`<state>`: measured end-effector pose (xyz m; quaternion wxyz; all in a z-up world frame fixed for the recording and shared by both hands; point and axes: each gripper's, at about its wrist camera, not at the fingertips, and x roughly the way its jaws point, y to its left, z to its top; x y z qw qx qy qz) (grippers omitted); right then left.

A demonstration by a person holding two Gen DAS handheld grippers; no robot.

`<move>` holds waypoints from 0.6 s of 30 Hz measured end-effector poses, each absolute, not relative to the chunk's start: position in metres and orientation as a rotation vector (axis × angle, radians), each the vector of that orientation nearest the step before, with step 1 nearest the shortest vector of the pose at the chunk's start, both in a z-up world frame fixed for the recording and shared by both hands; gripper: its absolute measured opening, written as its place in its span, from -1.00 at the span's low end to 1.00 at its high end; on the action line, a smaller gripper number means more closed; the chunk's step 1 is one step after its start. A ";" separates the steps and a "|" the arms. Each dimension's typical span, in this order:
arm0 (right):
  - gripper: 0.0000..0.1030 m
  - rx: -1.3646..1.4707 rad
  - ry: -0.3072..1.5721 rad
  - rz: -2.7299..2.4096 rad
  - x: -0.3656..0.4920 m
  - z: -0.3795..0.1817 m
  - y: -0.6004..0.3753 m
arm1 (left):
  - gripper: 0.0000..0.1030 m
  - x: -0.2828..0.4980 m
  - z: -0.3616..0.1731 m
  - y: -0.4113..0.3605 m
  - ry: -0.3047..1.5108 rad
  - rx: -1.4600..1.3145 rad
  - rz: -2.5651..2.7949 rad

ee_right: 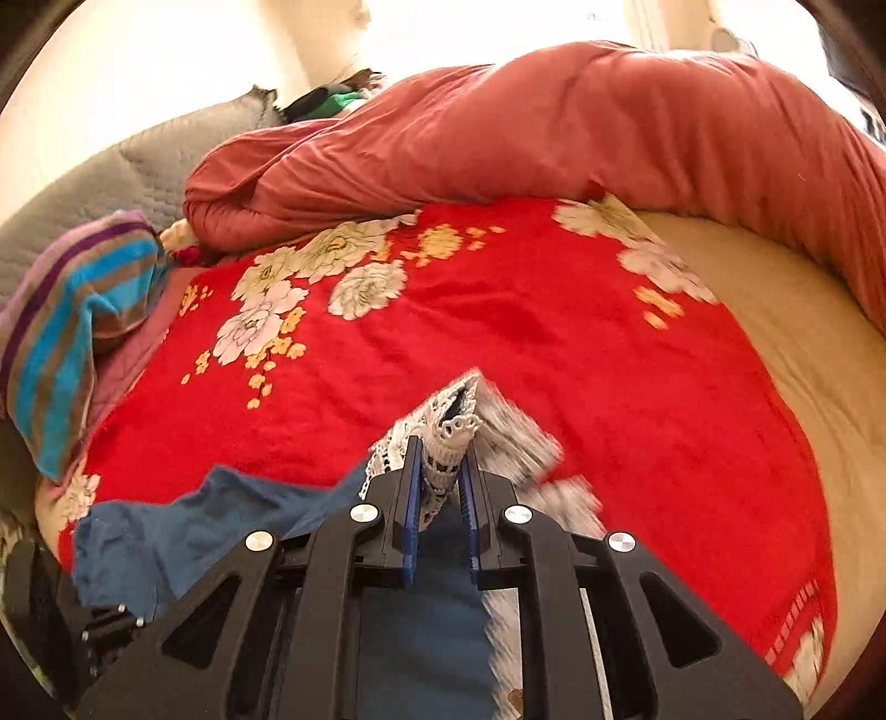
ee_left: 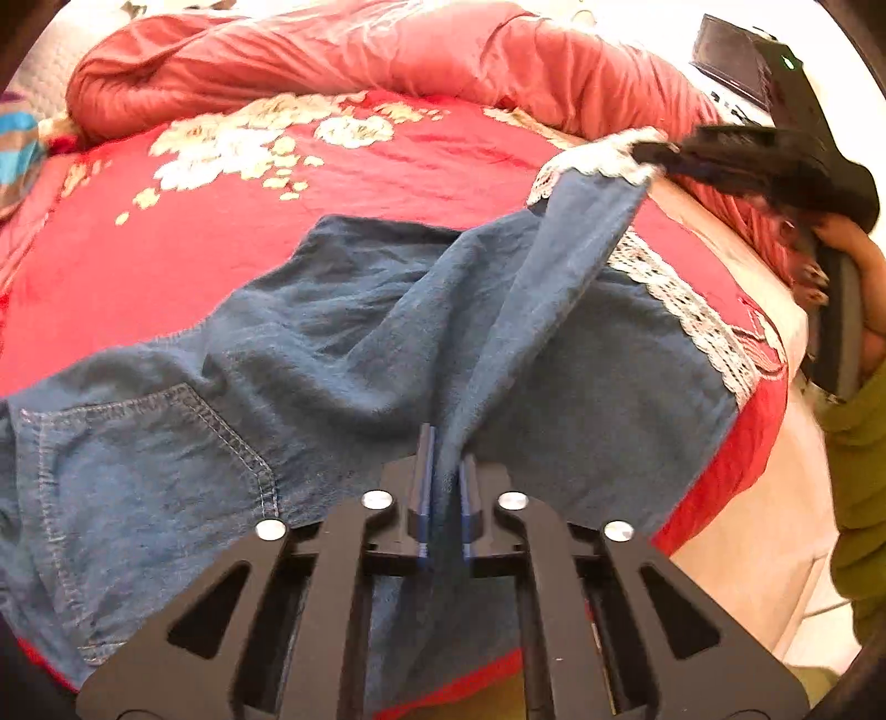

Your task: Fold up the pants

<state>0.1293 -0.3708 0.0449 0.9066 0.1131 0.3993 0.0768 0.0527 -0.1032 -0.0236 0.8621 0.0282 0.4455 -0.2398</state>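
Blue denim pants (ee_left: 343,338) with white lace hems (ee_left: 686,315) lie spread on a red floral blanket (ee_left: 232,232). A back pocket (ee_left: 149,443) shows at the lower left. My left gripper (ee_left: 446,459) is shut on a fold of the upper leg's denim near its middle. My right gripper (ee_right: 443,459) is shut on that leg's lace hem (ee_right: 448,432) and holds it lifted above the blanket (ee_right: 554,332). In the left wrist view the right gripper (ee_left: 659,152) shows at the upper right, pinching the lace cuff, with the leg stretched between both grippers.
A bunched salmon-red quilt (ee_left: 360,50) lies along the far side of the bed. A striped cloth (ee_right: 72,332) and a grey pillow (ee_right: 127,171) sit at the left. The bare cream mattress (ee_right: 786,332) shows at the right. The person's hand and green sleeve (ee_left: 858,432) are at the right edge.
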 end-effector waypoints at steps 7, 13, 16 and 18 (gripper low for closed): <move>-0.77 0.240 0.848 0.150 0.067 0.049 -0.394 | -1.00 0.033 -0.007 -0.103 0.874 0.116 -0.521; -0.77 0.299 0.931 0.130 0.032 0.020 -0.408 | -1.00 0.021 -0.015 -0.108 0.891 0.172 -0.520; -0.77 0.347 0.980 0.128 0.023 0.004 -0.413 | -1.00 0.012 -0.020 -0.110 0.904 0.206 -0.523; -0.77 0.366 0.993 0.137 0.018 0.002 -0.416 | -1.00 0.006 -0.020 -0.110 0.906 0.214 -0.531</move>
